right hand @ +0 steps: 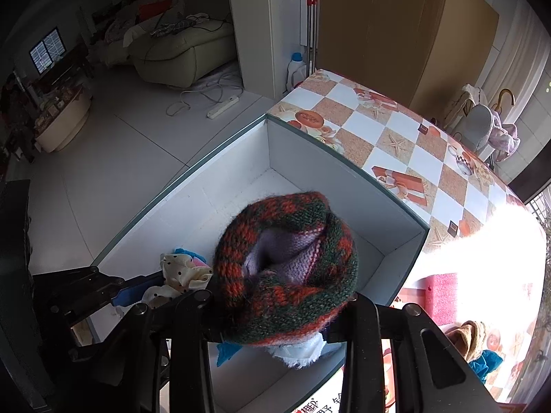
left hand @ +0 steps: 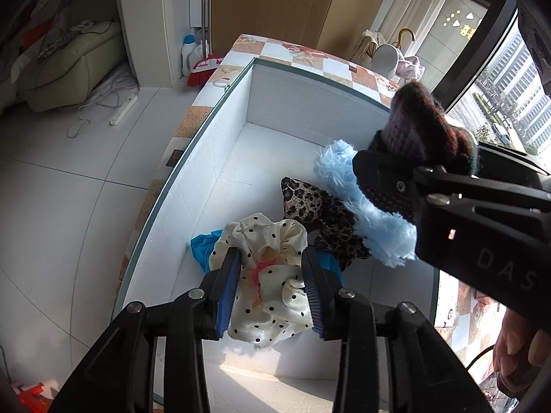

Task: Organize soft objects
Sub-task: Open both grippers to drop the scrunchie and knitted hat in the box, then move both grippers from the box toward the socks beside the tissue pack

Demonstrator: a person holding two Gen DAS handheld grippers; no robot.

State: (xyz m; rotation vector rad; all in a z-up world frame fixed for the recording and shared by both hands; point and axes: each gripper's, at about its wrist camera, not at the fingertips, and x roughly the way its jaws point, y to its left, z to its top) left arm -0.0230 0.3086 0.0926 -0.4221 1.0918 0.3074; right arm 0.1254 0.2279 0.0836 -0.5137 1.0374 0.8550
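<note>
left gripper (left hand: 272, 285) gapes around the dotted cloth (left hand: 265, 275); only the right wrist view shows the right gripper (right hand: 275, 313) clutching the knit hat (right hand: 286, 268).

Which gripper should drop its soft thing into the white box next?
Probably the right gripper: it holds the knitted hat above the white box, while the left's polka-dot cloth already lies inside.

Cream black-dotted cloth (left hand: 265, 292), leopard-print cloth (left hand: 310, 203), pale blue fluffy piece (left hand: 344, 172), red-and-green knit (right hand: 289, 268), white box (left hand: 292, 103)
</note>
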